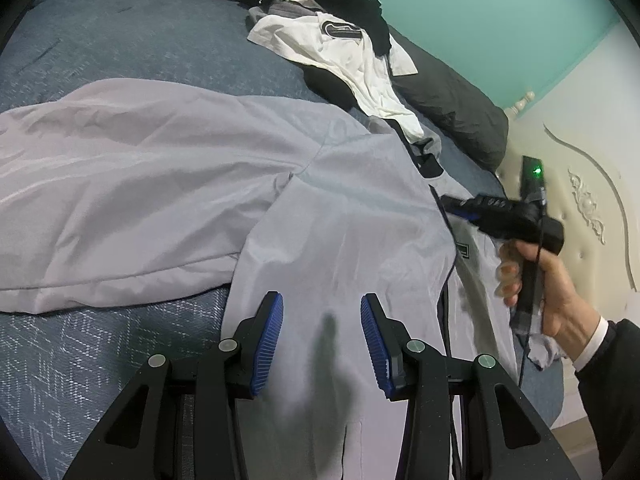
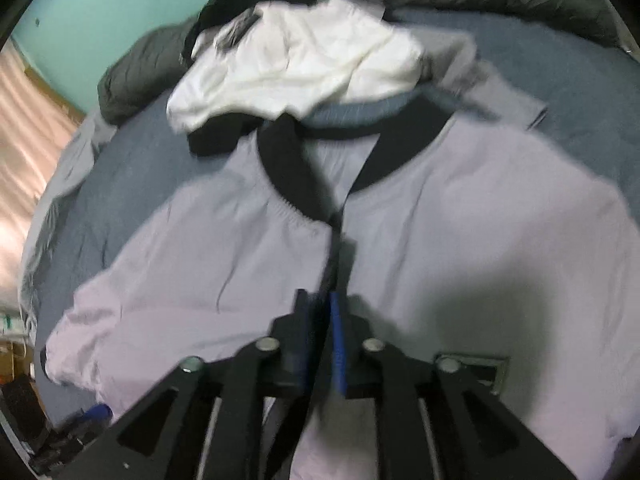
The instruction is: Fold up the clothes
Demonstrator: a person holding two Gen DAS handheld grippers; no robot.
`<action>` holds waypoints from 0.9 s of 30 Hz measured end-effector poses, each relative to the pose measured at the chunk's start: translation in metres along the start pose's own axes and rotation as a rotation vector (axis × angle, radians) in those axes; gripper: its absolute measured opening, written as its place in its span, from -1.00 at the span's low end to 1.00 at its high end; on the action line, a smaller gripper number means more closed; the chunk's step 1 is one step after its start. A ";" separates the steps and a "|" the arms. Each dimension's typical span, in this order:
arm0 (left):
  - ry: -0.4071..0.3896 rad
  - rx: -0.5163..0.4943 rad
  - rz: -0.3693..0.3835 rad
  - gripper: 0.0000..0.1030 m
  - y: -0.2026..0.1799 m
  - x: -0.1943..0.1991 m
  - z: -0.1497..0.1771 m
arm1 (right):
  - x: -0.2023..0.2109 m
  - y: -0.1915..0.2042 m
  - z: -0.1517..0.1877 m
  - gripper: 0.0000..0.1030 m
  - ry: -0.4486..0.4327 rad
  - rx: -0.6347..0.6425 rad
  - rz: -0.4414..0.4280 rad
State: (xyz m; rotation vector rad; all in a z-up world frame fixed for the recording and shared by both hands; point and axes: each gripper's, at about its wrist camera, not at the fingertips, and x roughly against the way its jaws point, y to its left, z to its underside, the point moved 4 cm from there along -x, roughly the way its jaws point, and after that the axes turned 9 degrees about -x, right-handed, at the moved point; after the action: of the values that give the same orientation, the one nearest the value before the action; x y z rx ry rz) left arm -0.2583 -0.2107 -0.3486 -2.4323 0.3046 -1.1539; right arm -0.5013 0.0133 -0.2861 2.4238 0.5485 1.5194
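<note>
The pale lilac jacket (image 1: 168, 184) lies spread on the blue-grey bedspread (image 1: 132, 36); its small chest label is too blurred to read. The left gripper (image 1: 322, 340) hovers spread above it. A white shirt (image 1: 352, 56) lies beyond. The right gripper (image 2: 320, 320), slightly parted, straddles the dark zipper edge (image 2: 334, 256).

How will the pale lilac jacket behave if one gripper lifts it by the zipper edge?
The jacket will probably drape and sag: it lies flat on the bed with soft creases. Its faint sheen suggests thin, slick fabric that could slide between pads. It looks light, so a sleeve would likely trail along.
</note>
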 end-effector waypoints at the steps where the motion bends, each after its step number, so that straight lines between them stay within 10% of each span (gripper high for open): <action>1: -0.002 0.002 0.000 -0.14 0.002 0.001 0.000 | 0.006 0.000 -0.009 -0.60 -0.030 -0.012 -0.002; 22: 0.002 0.021 -0.033 -0.14 0.023 -0.005 0.001 | -0.088 0.065 -0.105 -0.32 0.042 0.048 -0.035; 27: 0.018 0.017 -0.038 -0.14 0.024 -0.011 0.005 | -0.089 0.072 -0.106 -0.89 0.001 0.099 -0.050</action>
State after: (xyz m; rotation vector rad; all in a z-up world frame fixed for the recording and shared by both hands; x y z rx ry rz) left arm -0.2617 -0.2265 -0.3695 -2.4236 0.2544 -1.1906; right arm -0.6175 -0.0908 -0.2845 2.4623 0.6958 1.5073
